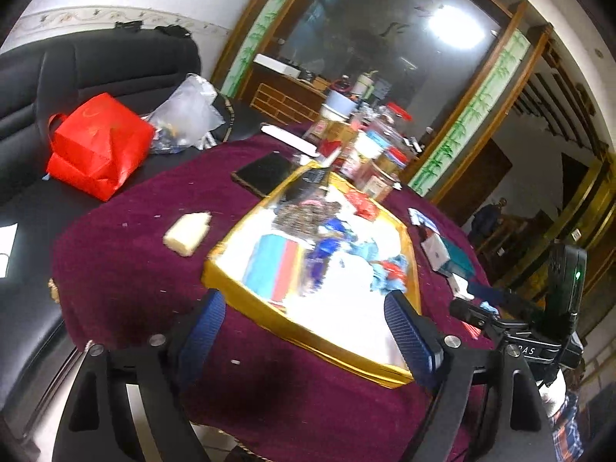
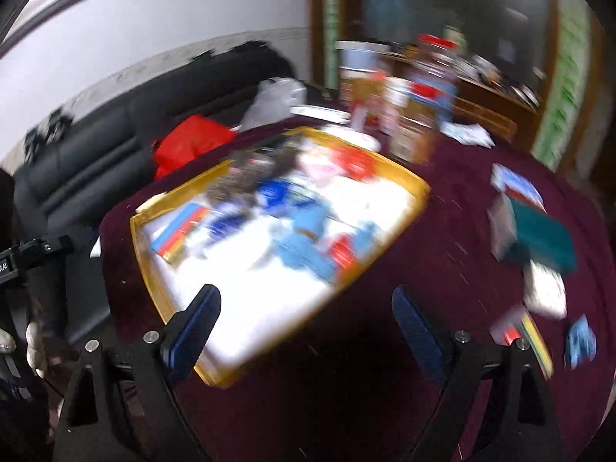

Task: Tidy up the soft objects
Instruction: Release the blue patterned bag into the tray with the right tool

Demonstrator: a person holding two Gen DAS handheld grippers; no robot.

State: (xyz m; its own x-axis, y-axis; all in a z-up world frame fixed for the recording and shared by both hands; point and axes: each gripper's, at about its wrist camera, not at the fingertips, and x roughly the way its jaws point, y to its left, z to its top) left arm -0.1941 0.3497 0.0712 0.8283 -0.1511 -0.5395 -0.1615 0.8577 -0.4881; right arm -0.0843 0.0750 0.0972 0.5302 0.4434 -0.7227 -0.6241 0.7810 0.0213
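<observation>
Both handheld grippers hang above a maroon-covered tabletop (image 1: 127, 269), jaws spread wide and holding nothing, as the sorting of soft objects waits to proceed. The left gripper (image 1: 308, 331) frames the near edge of a gold-rimmed tray (image 1: 231, 288), whose white floor carries a jumble of small things: a blue-and-red folded cloth (image 1: 275, 265), a dark speckled bundle (image 1: 304, 213), bright blue pieces (image 1: 327, 246) and light blue scraps (image 1: 389, 269) by the right rim. A pale yellow sponge (image 1: 188, 233) lies alone on the cloth just left of the tray, apart from everything else. The right gripper (image 2: 308, 331) looks over the tray's near corner (image 2: 215, 377), but its view is heavily smeared, and that is the chief hazard: a reach made at this pace could land off target, clip the raised gold rim and shove the tray across the cloth. The pile inside is tightly mingled, so wide jaws closing there would probably gather two items together or drag a neighbour out. Jars and boxes (image 1: 369, 154) crowd the tabletop's far side close behind the tray, and a long reach could topple them. To the right, a teal box (image 2: 546, 238) and loose packets (image 2: 546, 292) sit near the right gripper's likely path. The two grippers also hang close beside each other and could collide over the tray.
</observation>
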